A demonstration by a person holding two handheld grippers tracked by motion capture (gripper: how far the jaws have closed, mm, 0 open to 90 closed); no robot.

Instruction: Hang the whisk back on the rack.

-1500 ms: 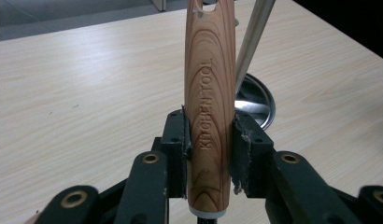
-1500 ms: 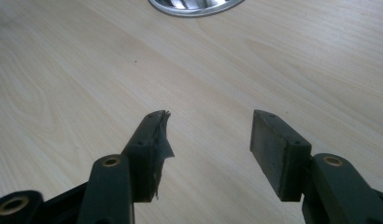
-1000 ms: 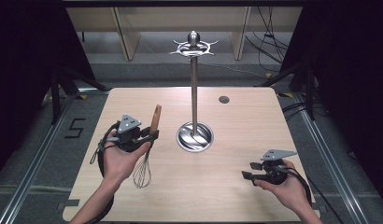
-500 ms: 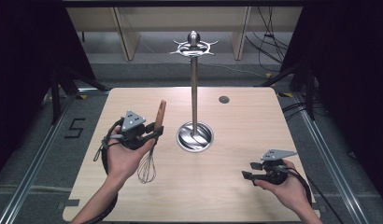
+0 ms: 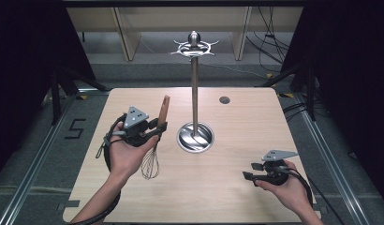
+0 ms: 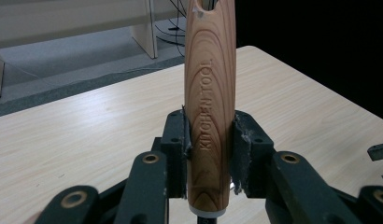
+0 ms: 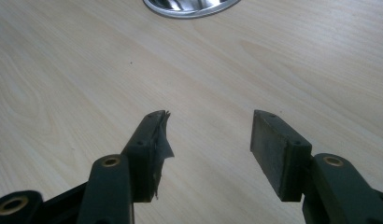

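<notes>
Whisk [image 5: 155, 140] in my left hand-held gripper [image 5: 155, 129]: the jaws are clamped on its wooden handle [image 6: 210, 107], one pad pressing each side, low on the handle near the pale collar at its bottom end. In the left gripper view the handle stands upright between the pads, with the words KITCHEN TOOL running along the grain and a hole cut near its top at the edge of the frame. From the high view the handle leans slightly and points away from me, while the wire loops [image 5: 151, 164] hang down below my hand toward the bench [image 5: 237, 197]; I cannot tell whether the wires touch the wood or hang just above it.

Just to the right of the whisk stands the metal rack [image 5: 194, 93]: a round shiny base [image 5: 195, 138] on the bench, a thin upright pole, and a ring of hooks [image 5: 194, 47] at the top under a small knob. The whisk is near the base but apart from it.

My right hand-held gripper [image 5: 250, 171] is low over the near right part of the bench, well apart from the rack and the whisk. Its jaws stand apart with bare bench between them, and the torn lining on one pad [image 7: 160, 140] shows in the right gripper view, with the rim of the rack's base at the top of that frame.

A small dark round mark [image 5: 224, 100] sits on the far side of the bench.
</notes>
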